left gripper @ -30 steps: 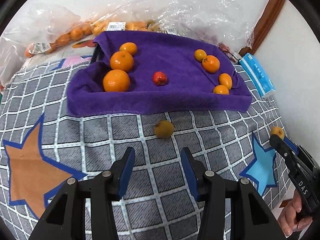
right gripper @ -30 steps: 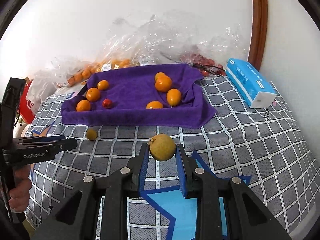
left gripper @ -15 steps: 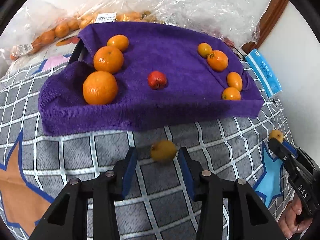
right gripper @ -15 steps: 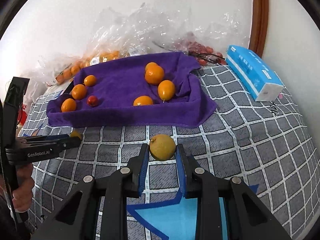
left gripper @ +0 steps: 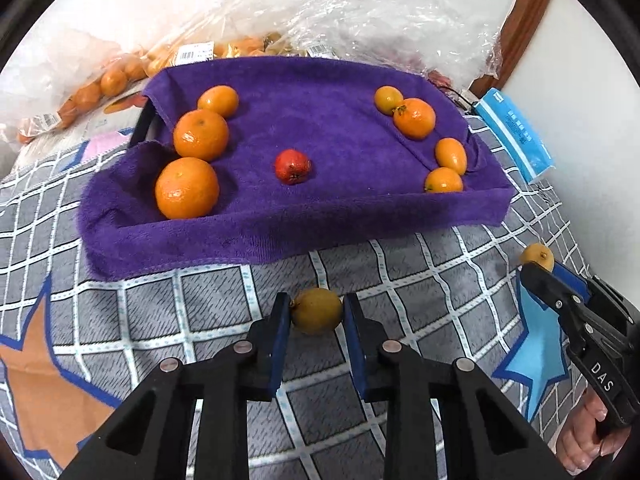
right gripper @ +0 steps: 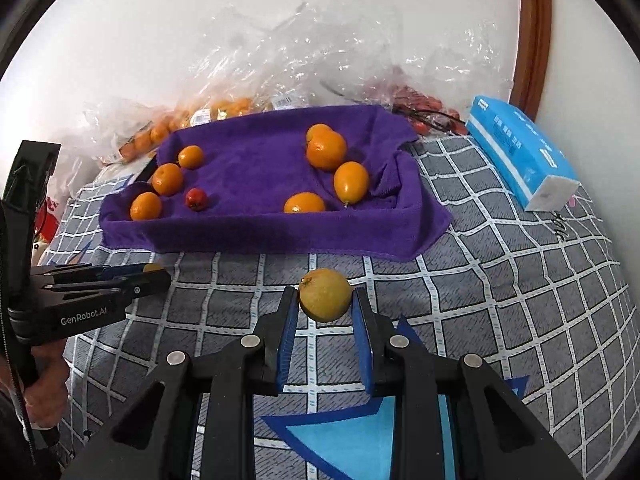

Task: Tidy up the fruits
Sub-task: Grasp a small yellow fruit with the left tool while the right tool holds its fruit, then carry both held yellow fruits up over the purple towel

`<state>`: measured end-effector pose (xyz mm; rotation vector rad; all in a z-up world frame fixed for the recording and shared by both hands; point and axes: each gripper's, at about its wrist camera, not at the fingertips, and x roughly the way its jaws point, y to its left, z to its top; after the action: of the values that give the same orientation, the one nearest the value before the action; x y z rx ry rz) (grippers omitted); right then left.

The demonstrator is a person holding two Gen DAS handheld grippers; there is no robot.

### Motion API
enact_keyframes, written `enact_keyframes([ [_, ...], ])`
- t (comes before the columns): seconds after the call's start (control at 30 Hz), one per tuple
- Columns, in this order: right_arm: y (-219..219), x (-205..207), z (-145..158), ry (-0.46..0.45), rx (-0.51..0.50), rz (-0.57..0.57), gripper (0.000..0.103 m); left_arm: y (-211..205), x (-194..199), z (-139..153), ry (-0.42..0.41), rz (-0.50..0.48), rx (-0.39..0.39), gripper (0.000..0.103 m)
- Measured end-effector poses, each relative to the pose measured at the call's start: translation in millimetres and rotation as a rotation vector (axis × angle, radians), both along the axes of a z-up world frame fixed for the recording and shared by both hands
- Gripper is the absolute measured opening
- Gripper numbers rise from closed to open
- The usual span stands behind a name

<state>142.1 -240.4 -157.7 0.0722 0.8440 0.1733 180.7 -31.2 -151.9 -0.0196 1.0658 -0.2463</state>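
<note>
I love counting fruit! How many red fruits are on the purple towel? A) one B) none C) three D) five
A: just one small red fruit sits near the middle of the purple towel; the other fruits lying on it are all orange.

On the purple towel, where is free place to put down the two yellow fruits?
The purple towel is bare in the middle, between the red fruit and the right cluster of small oranges, and along the back edge. The left side is crowded by three oranges; the right edge holds four fruits.
</note>
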Motion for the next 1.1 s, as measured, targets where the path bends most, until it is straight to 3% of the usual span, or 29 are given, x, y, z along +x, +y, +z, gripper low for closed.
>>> enact_keyframes([
  [0.57, 7, -17, 47, -0.101, -0.005, -0.010, 0.027, 39, -45, 61, -0.106, 0.068, -0.041, 0.025],
  [1.1, 11, -12, 78, -0.187, -0.009, -0.019, 0.027, 54, -44, 103, -0.195, 0.102, -0.082, 0.025],
])
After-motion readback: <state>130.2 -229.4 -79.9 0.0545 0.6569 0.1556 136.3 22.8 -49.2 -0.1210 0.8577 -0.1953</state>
